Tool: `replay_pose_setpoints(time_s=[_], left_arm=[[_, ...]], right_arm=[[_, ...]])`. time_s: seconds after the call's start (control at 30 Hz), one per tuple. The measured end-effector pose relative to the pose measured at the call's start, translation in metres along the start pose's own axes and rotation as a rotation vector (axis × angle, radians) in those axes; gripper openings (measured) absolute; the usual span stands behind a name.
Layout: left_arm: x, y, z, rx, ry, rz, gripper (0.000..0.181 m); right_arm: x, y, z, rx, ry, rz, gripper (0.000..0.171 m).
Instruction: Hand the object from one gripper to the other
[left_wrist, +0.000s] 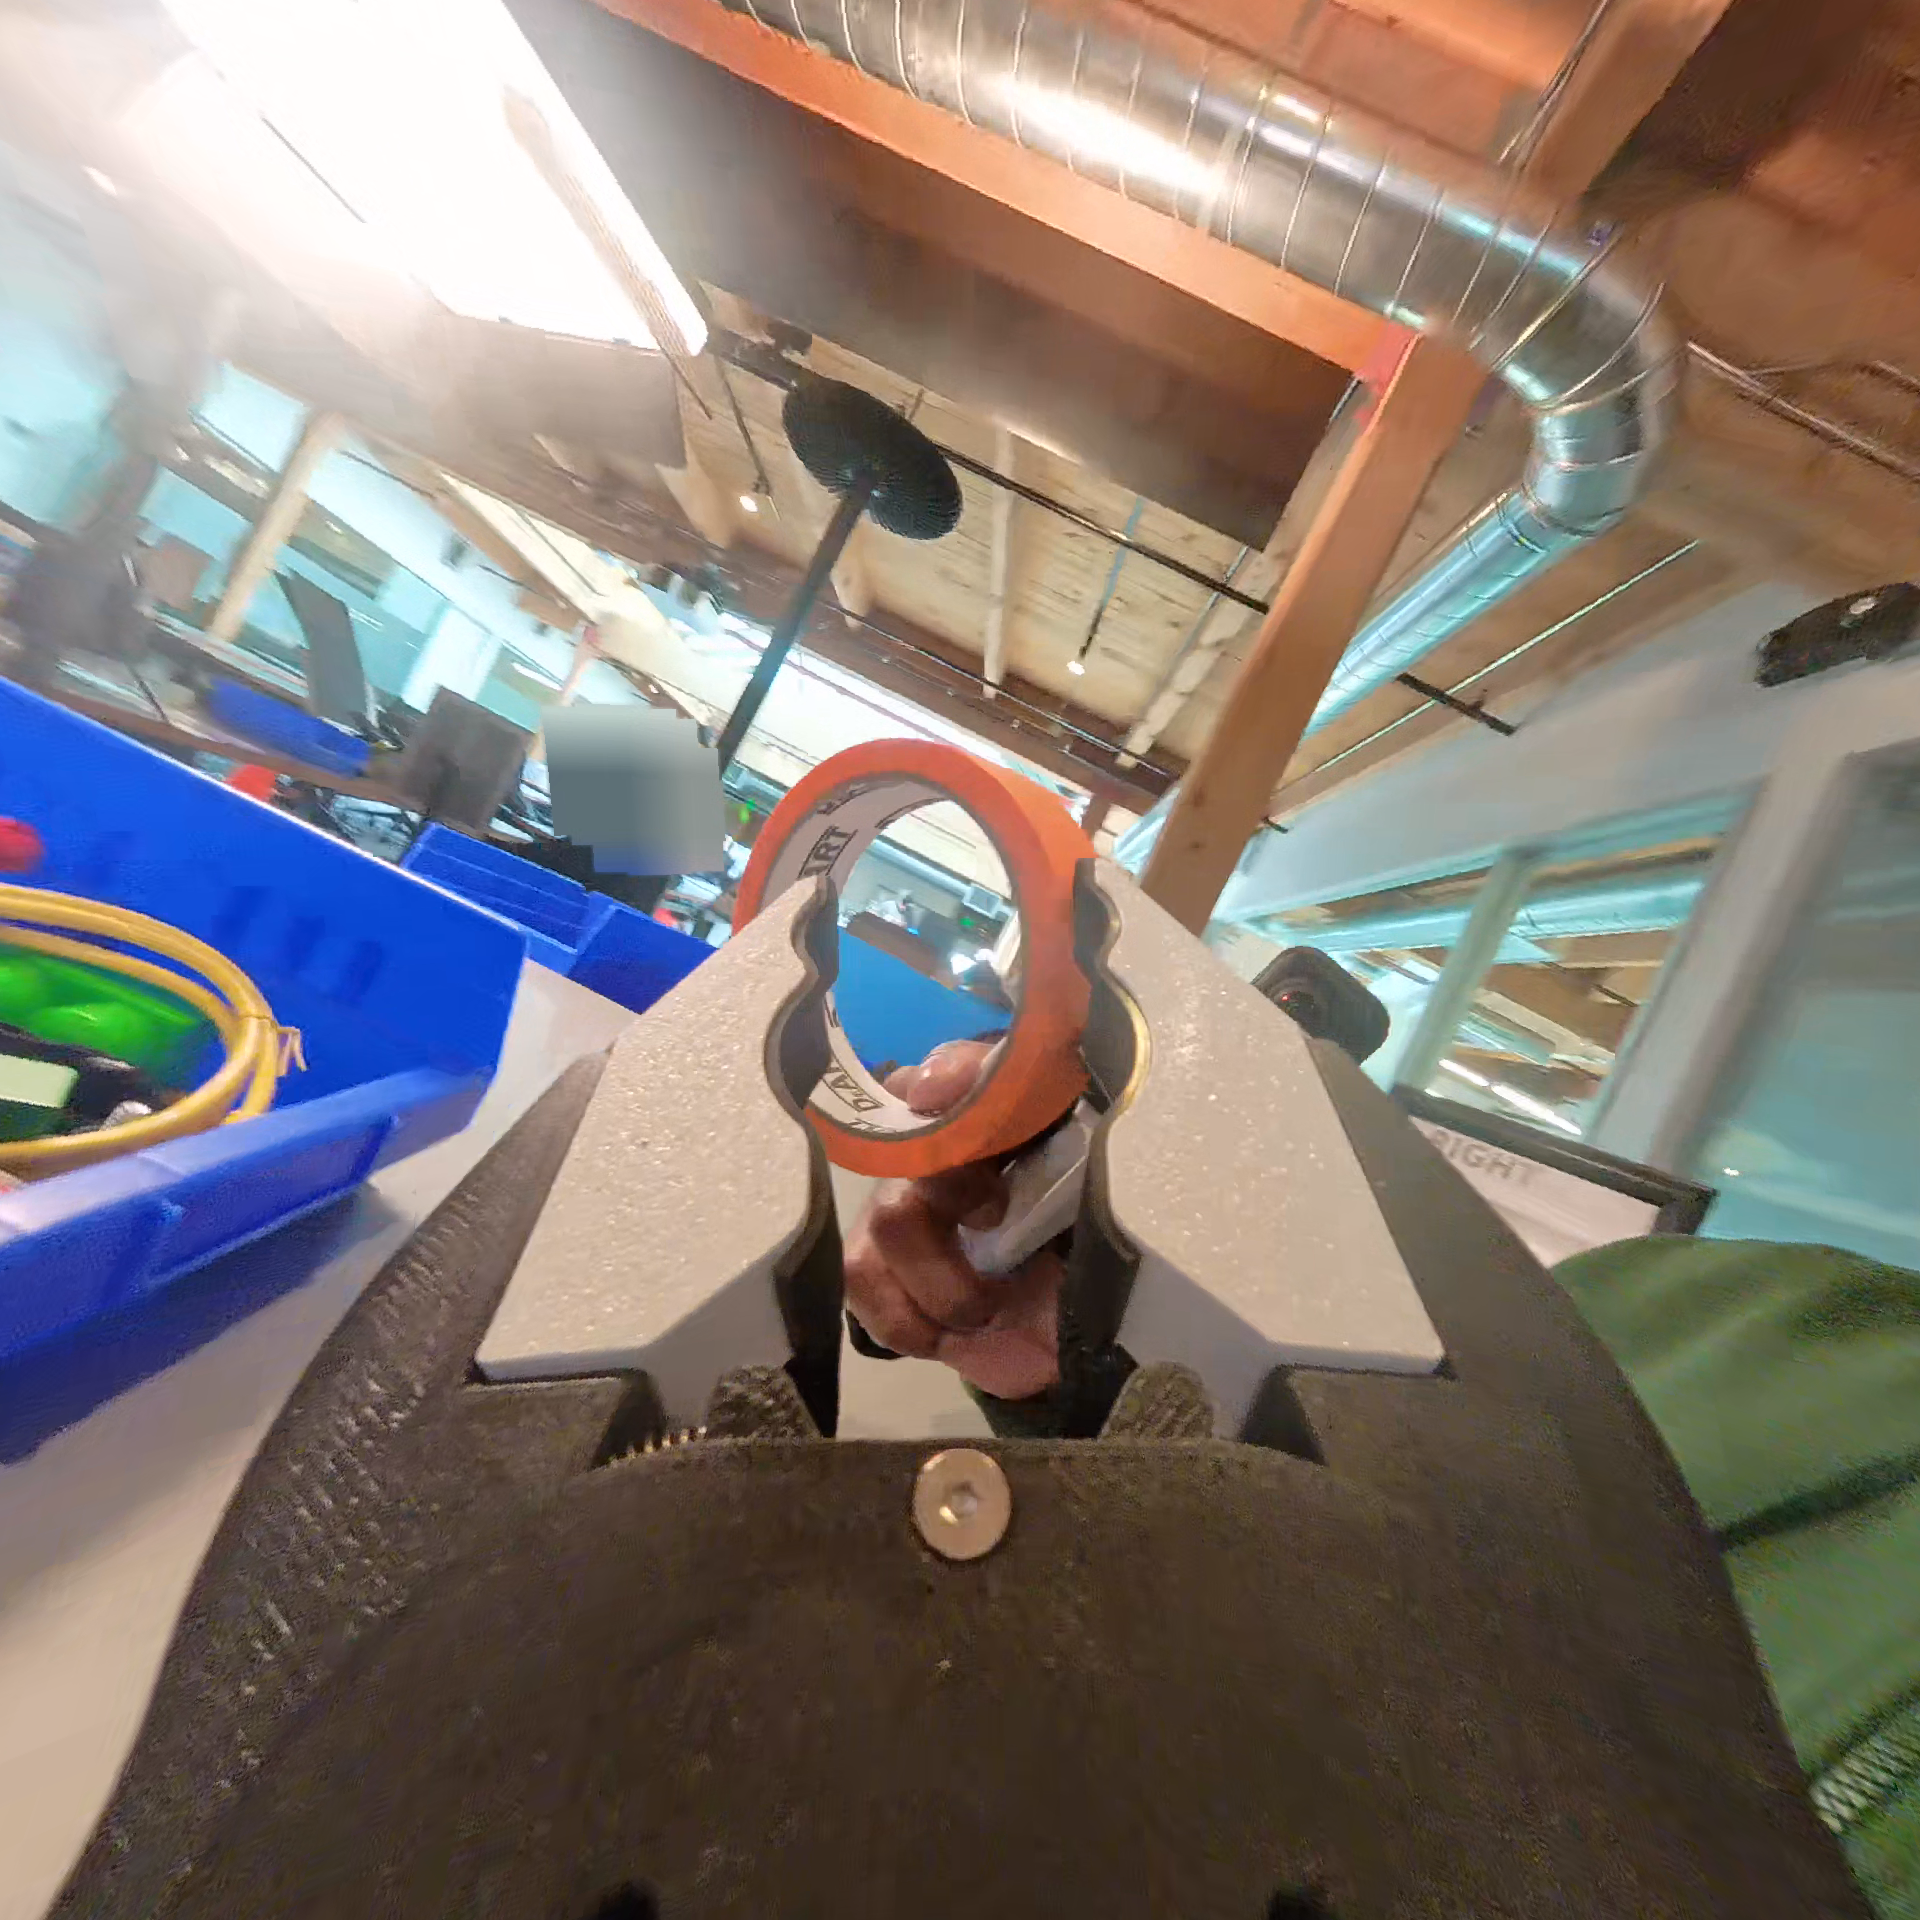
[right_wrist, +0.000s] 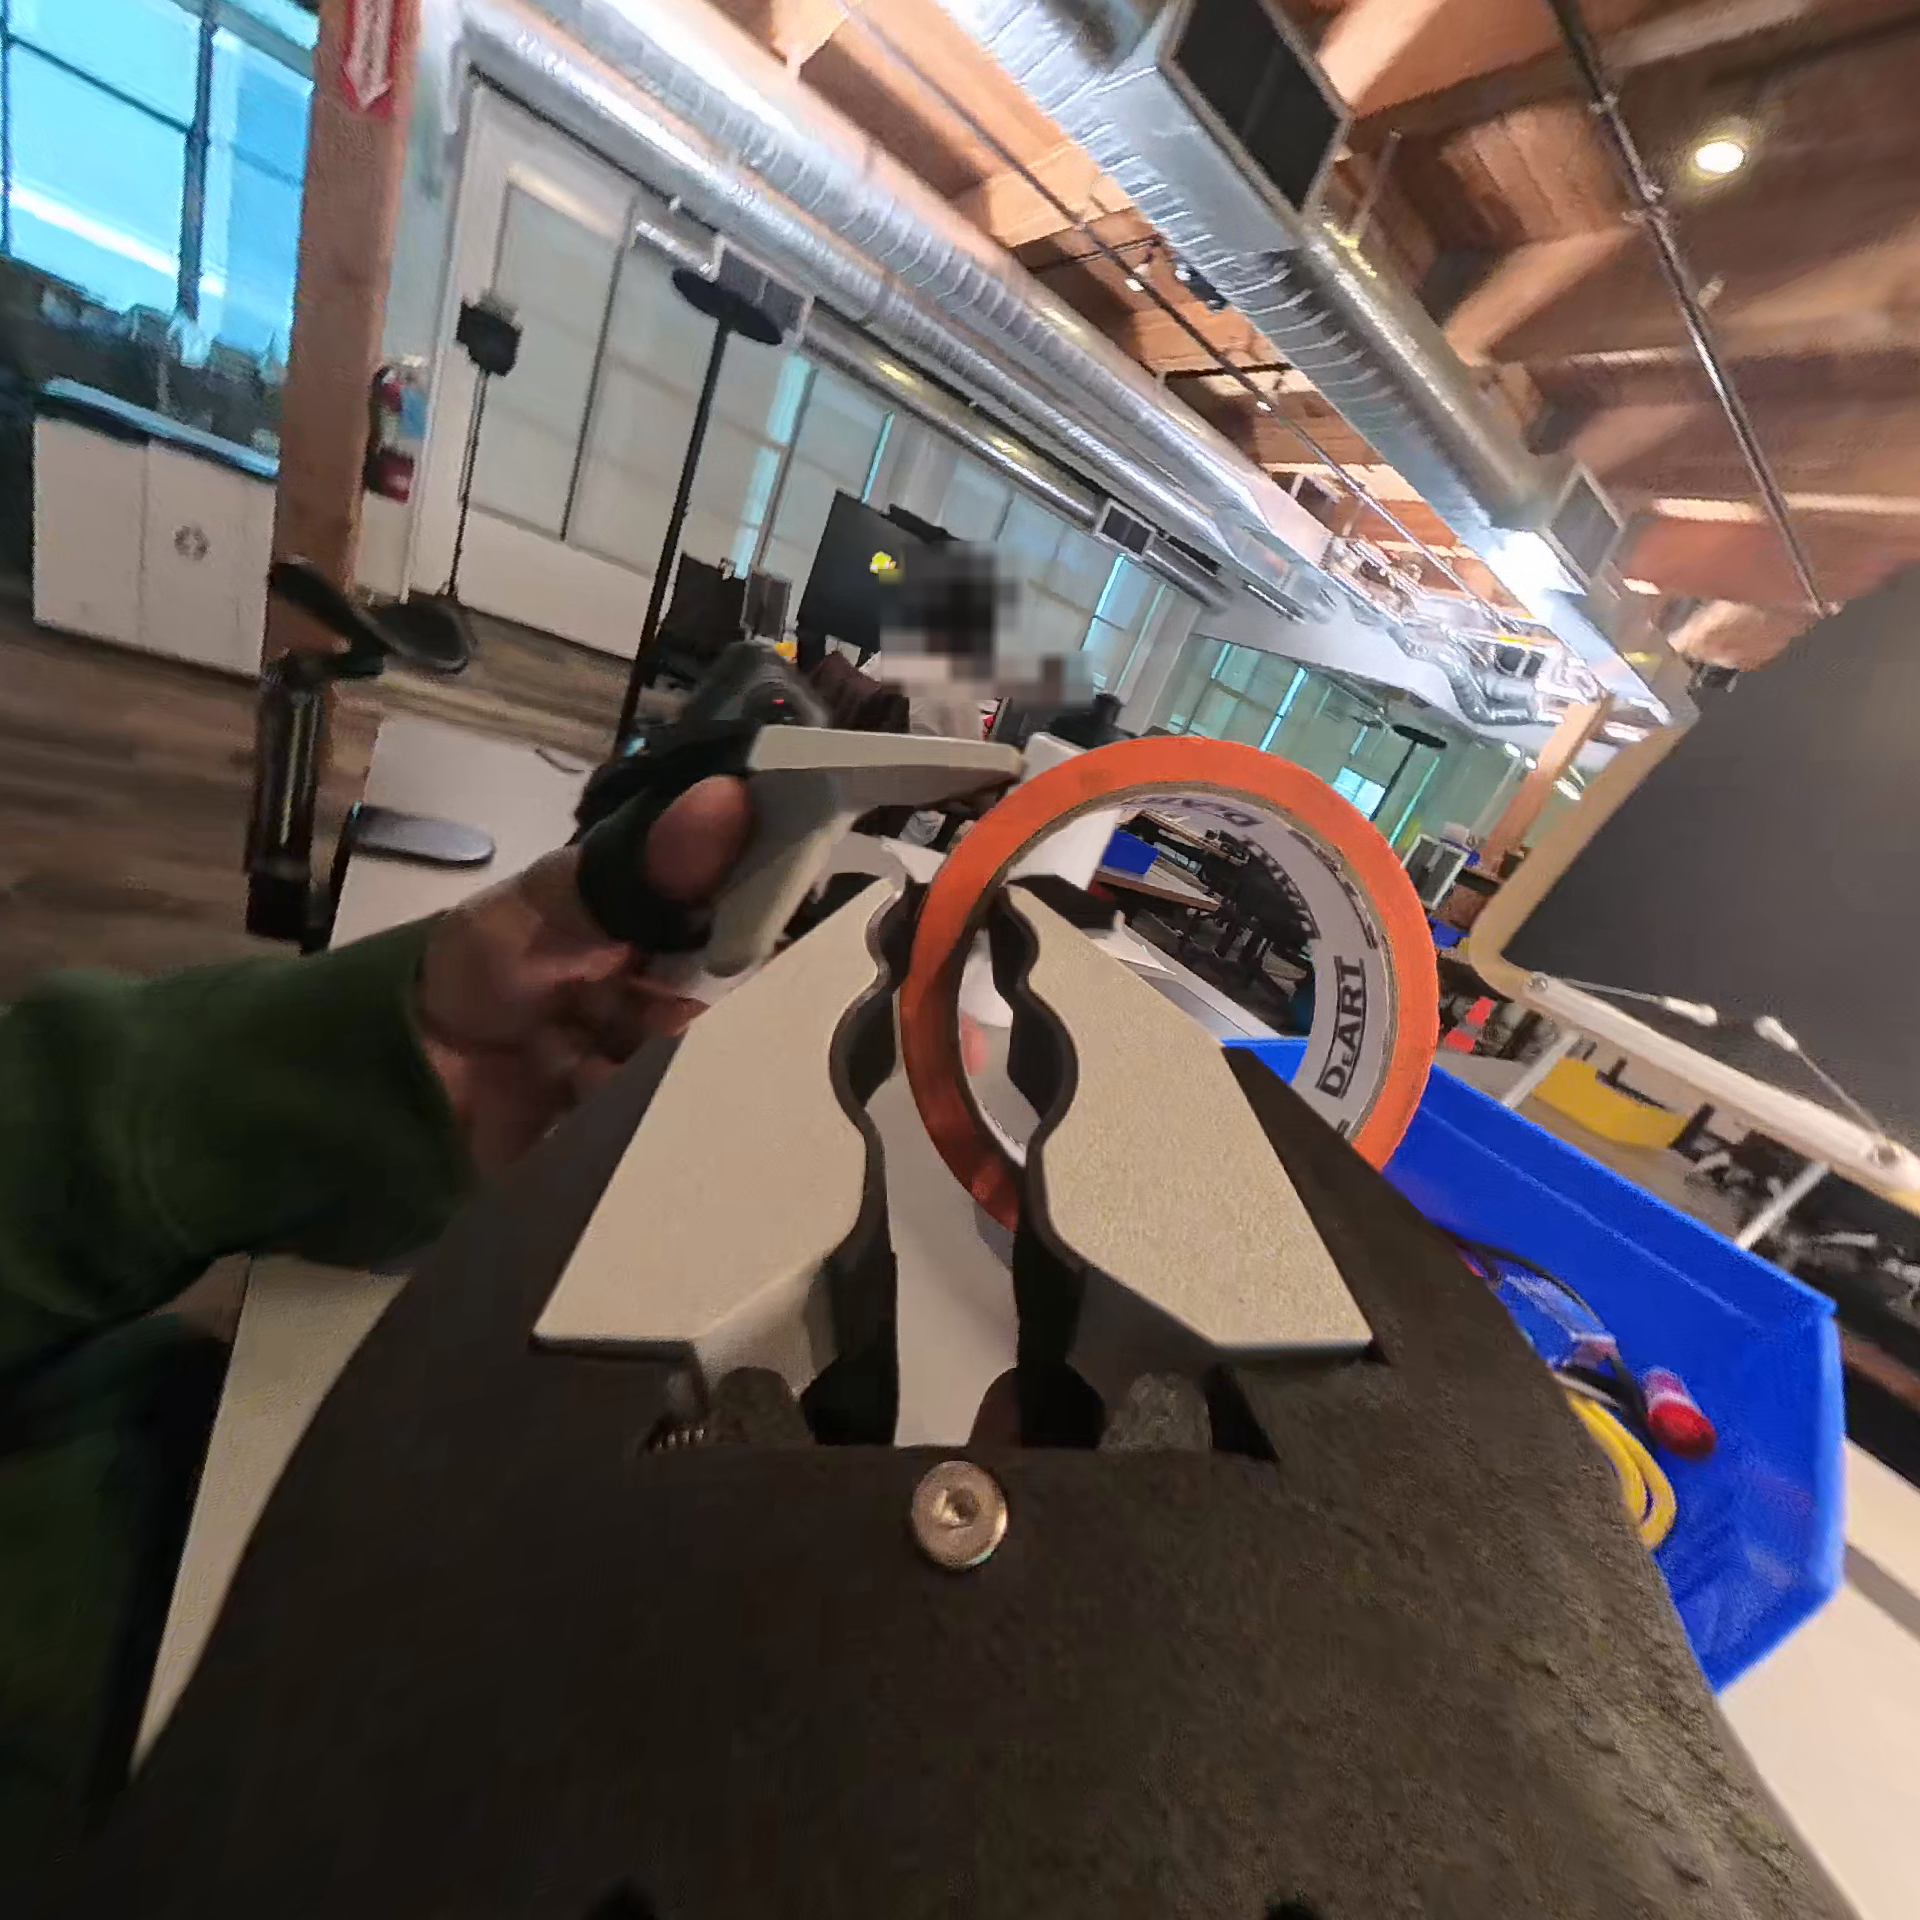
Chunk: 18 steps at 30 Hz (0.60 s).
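Orange tape roll (left_wrist: 1044, 997): held upright in the air above the tabletop (left_wrist: 208, 1538), its open middle facing the left wrist camera.
Left tongs (left_wrist: 940, 909): part open, fingers either side of the roll; whether both press on it I cannot tell.
Right tongs (right_wrist: 951, 899): nearly closed, pinching the roll's (right_wrist: 1174, 966) wall, one finger outside the ring and one inside.
Hand (right_wrist: 582, 977): green sleeve, wrapped around the left tongs' handle.
Blue bin (left_wrist: 343, 956): on the tabletop beside the tongs, holding a yellow cable coil (left_wrist: 223, 1039).
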<state>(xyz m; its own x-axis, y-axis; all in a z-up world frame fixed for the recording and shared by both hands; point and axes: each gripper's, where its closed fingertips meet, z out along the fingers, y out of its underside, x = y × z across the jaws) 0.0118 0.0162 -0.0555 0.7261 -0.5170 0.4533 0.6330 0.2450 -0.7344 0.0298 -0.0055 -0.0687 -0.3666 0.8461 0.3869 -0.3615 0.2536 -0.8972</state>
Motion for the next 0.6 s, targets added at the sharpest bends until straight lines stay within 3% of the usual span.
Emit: replay_pose_setpoints(time_s=[0.03,0.13,0.47,0.6], left_arm=[[0.002,0.002,0.000,-0.009,0.017,-0.004,0.044],[0.013,-0.002,-0.004,0.019,0.056,0.075,0.018],[0.016,-0.001,-0.008,0.027,0.079,0.044,0.026],[0.017,-0.004,-0.009,0.031,0.086,0.068,0.019]], right_arm=[[-0.002,0.001,0.001,-0.006,-0.006,-0.021,0.015],[-0.008,0.009,0.006,-0.053,-0.040,-0.036,0.015],[-0.023,0.011,0.010,-0.070,-0.103,-0.069,0.016],[-0.018,0.012,0.010,-0.073,-0.075,-0.066,0.018]])
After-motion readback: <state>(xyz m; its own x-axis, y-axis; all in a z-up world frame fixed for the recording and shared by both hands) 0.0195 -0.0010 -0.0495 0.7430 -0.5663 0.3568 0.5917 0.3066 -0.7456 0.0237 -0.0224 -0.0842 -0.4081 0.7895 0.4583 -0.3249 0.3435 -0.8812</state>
